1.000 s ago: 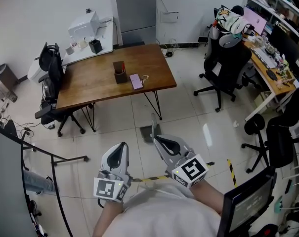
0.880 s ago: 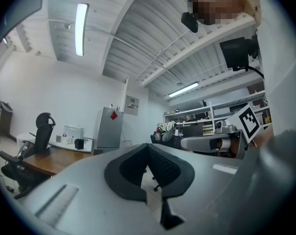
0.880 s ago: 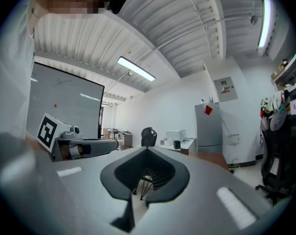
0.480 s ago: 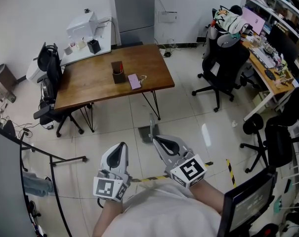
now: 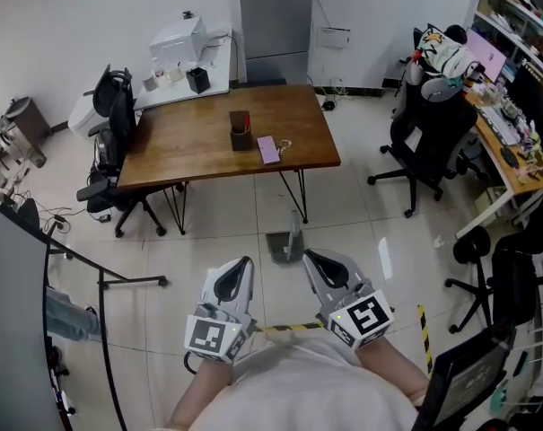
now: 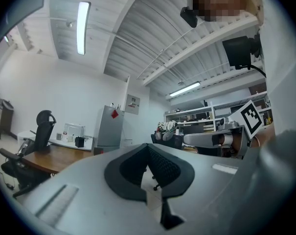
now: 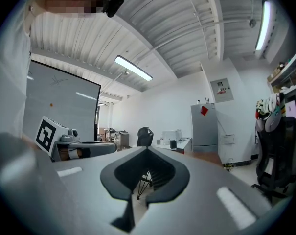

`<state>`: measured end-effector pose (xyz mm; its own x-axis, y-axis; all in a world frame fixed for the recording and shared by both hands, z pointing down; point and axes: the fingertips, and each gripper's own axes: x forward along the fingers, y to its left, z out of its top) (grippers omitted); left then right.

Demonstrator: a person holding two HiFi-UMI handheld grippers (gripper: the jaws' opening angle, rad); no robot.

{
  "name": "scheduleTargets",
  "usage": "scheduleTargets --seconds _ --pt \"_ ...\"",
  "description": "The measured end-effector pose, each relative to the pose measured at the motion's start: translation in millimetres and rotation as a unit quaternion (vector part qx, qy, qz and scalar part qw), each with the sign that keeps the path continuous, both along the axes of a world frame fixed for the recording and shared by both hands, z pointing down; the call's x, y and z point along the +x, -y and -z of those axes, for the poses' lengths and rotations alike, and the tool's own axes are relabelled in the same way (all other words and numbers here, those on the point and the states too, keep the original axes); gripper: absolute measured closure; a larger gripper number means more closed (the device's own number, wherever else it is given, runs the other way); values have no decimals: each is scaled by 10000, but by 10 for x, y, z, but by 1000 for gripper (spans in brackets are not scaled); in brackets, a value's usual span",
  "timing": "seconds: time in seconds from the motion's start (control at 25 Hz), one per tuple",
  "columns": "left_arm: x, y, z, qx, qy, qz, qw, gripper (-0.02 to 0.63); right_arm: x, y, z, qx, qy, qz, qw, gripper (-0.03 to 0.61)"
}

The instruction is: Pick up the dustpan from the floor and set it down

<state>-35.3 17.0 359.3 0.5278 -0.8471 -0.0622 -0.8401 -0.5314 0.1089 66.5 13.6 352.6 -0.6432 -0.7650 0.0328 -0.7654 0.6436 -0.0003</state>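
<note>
Jaws closed, empty, on left gripper [image 5: 242, 263] and right gripper [image 5: 311, 257]; dustpan [image 5: 282, 245] on floor ahead, untouched, near table [image 5: 190, 137].

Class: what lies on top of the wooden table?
On the wooden table: a dark upright holder and a flat pink item. What the holder contains cannot be seen.
</note>
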Motion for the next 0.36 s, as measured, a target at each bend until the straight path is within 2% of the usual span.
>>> scheduleTargets --seconds 0.36 --pt "38 100 -9 16 21 -121 9999 600 -51 62 -9 2 -17 -10 10000 577"
